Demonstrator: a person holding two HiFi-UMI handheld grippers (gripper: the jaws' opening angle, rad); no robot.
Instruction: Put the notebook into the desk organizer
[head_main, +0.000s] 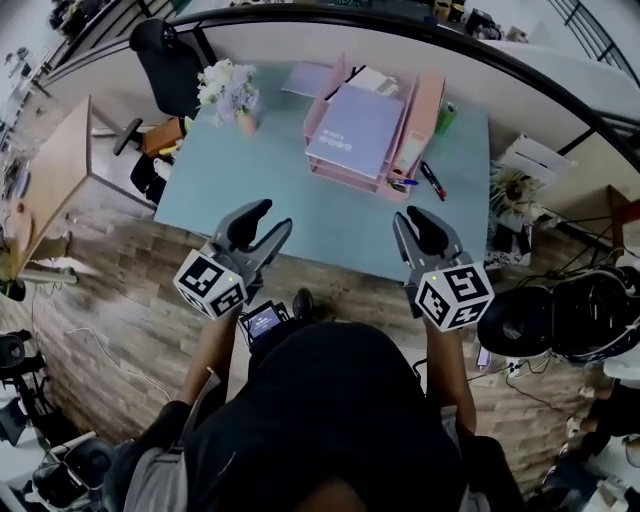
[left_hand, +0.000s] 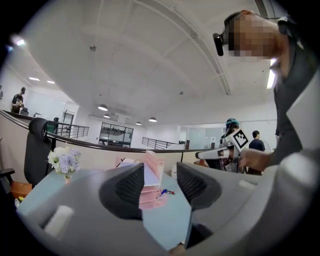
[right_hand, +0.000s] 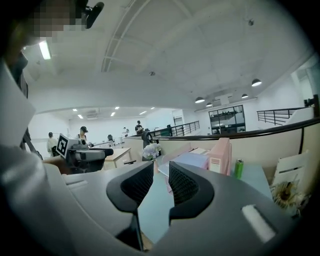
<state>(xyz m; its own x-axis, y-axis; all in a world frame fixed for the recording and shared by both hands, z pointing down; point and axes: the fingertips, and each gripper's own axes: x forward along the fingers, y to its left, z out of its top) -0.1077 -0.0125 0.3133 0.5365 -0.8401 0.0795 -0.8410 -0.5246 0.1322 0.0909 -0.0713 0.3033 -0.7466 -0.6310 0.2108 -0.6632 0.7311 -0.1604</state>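
A lavender notebook (head_main: 355, 130) lies in the top tray of the pink desk organizer (head_main: 425, 110) at the back middle of the pale blue desk (head_main: 300, 210). Both grippers hover side by side over the desk's near edge, well short of the organizer. The left gripper (head_main: 272, 218) is open and empty; between its jaws the left gripper view (left_hand: 160, 177) shows the organizer (left_hand: 150, 186) far off. The right gripper (head_main: 408, 215) also holds nothing, its jaws a narrow gap apart (right_hand: 161, 182). In the right gripper view the notebook (right_hand: 192, 160) and organizer (right_hand: 221, 152) sit beyond the jaws.
A vase of pale flowers (head_main: 230, 90) stands at the desk's back left, beside a black office chair (head_main: 165, 60). Pens (head_main: 430, 180) lie to the right of the organizer, and a green can (head_main: 446, 116) stands behind it. Boxes and gear crowd the floor at the right (head_main: 570, 320).
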